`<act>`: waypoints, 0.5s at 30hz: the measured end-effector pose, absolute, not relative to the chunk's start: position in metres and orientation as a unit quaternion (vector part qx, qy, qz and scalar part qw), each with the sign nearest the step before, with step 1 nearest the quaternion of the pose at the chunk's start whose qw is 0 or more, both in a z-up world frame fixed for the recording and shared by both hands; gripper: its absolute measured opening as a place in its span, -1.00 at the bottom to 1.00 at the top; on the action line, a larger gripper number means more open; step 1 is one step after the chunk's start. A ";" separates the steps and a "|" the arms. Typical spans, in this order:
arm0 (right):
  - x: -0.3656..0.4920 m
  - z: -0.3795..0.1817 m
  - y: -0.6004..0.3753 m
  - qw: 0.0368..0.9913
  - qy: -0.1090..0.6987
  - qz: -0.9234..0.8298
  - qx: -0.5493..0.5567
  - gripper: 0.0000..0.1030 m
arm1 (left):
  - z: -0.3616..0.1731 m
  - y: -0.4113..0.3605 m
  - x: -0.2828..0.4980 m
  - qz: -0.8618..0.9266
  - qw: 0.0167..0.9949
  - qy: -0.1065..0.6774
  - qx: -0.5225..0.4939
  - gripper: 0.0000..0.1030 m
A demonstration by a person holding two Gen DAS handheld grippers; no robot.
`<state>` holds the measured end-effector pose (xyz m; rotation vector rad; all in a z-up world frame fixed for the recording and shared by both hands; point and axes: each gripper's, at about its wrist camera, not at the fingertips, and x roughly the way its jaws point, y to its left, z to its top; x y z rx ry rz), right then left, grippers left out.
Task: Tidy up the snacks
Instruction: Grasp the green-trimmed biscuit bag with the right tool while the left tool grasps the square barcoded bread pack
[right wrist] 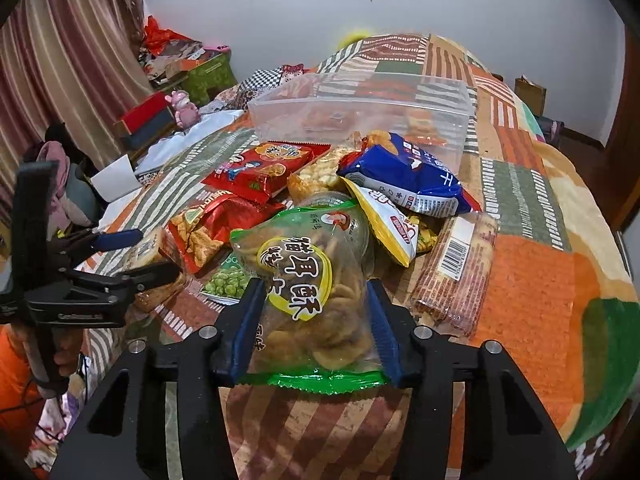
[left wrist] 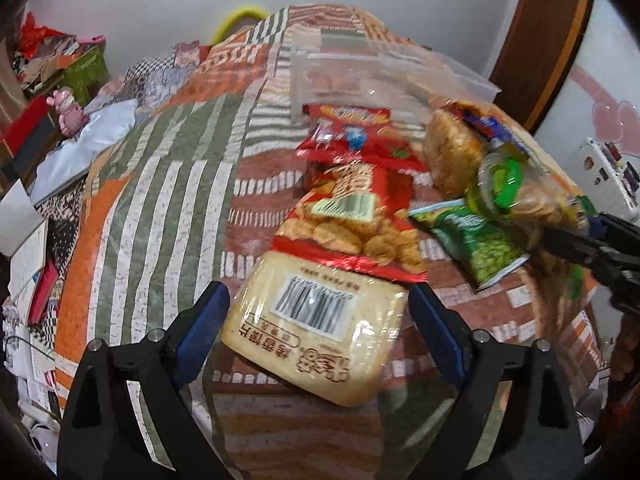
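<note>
Several snack packets lay heaped on a patchwork blanket (right wrist: 532, 280) covering a bed, in front of a clear plastic bin (right wrist: 360, 116) that stood farther back on the same blanket.

The right gripper (right wrist: 316, 320) had its jaws pressed against both sides of a clear bag of brown twisted crisps with a green edge (right wrist: 316, 300), holding it at the near edge of the heap. In the left wrist view the same bag hung blurred at the right, tilted, above a small green pea packet (left wrist: 476, 244).

The left gripper (left wrist: 312, 320) had its jaws spread wide on either side of a pale square pack of toasted slices (left wrist: 316, 328), barcode upward; whether the pads touched the wrapper could not be told.

Beyond that pack lay a red bag of puffed bites (left wrist: 352, 216) and a flat red packet (right wrist: 260, 170). A blue-and-white bag (right wrist: 404, 176) rested on top of the heap over a yellow-and-white one (right wrist: 384, 216), and a long sleeve of biscuits (right wrist: 456, 272) lay just to the right of them.
</note>
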<state>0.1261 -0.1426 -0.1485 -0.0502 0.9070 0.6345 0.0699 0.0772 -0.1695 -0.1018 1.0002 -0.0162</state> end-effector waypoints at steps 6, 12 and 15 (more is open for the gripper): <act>0.123 -0.142 -0.143 0.851 0.422 0.311 -0.018 -0.15 | -0.174 0.087 0.069 -0.014 0.875 0.477 -0.084 0.77; 0.120 -0.124 -0.144 0.858 0.400 0.321 -0.014 -0.15 | -0.161 0.089 0.065 -0.004 0.885 0.458 -0.087 0.75; 0.122 -0.114 -0.146 0.864 0.387 0.322 -0.012 -0.15 | -0.145 0.090 0.064 -0.001 0.894 0.440 -0.090 0.75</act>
